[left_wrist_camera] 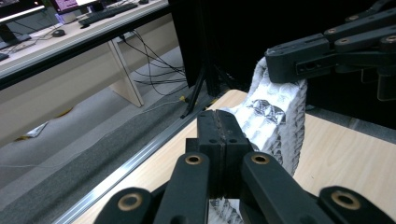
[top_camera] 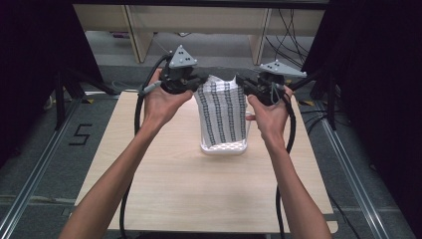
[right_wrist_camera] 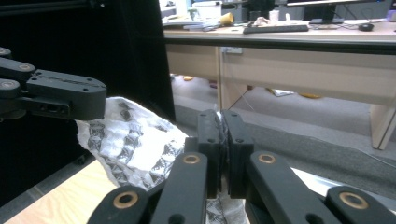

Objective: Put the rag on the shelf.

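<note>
A white cloth (top_camera: pixel 222 112) with rows of black pattern hangs stretched between my two grippers above the table. My left gripper (top_camera: pixel 200 82) is shut on its upper left corner and my right gripper (top_camera: pixel 243 84) is shut on its upper right corner. The cloth's lower end reaches down into a small white container (top_camera: pixel 242 148) on the table. In the left gripper view the jaws (left_wrist_camera: pixel 223 127) are pressed together on the cloth (left_wrist_camera: pixel 275 121), with the other gripper (left_wrist_camera: pixel 303 60) pinching its far corner. In the right gripper view the shut jaws (right_wrist_camera: pixel 223 128) pinch the cloth (right_wrist_camera: pixel 135 140).
The light wooden table (top_camera: pixel 199 189) has bare room in front of and beside the container. Metal floor rails (top_camera: pixel 30 174) run along both sides. Wooden desks (top_camera: pixel 199 20) with cables stand behind, and black curtains hang at left and right.
</note>
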Demonstrator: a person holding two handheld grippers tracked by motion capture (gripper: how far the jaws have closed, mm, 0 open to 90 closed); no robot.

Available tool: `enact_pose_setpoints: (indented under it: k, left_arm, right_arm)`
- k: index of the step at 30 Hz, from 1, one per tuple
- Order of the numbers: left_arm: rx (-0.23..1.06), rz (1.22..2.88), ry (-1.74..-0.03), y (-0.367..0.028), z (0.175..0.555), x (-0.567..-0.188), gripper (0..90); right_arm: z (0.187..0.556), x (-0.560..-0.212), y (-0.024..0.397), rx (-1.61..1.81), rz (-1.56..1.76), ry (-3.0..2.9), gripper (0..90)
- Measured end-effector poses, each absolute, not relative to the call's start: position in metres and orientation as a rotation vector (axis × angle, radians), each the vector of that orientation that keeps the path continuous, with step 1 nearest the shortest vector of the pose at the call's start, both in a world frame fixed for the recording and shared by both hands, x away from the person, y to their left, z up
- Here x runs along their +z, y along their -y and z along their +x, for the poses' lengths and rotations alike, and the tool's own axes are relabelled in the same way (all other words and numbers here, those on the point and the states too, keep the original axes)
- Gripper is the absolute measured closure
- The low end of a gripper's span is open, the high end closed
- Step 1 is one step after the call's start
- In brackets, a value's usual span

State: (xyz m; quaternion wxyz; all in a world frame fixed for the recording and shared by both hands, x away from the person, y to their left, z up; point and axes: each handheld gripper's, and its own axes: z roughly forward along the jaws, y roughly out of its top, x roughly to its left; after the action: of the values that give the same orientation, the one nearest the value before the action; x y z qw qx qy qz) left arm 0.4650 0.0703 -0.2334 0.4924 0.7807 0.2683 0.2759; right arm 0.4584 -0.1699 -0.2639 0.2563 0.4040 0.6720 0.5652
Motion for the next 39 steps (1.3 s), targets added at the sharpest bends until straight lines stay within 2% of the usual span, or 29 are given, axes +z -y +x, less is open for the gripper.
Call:
enact_pose_setpoints:
  k: [14,23,39]
  left_arm:
    - [0.656,1.859,-0.731,-0.057,0.511,-0.229,89.8]
    - [0.619,1.859,-0.793,-0.049,0.547,-0.249,89.8]
    - [0.567,1.863,-0.854,-0.040,0.576,-0.279,89.8]
  right_arm:
    - [0.504,-0.262,0.176,1.488,1.222,-1.788,88.1]
    - [0.542,-0.280,0.177,1.405,1.325,-1.817,88.1]
    - [0.569,-0.300,0.180,1.326,1.375,-1.857,87.8]
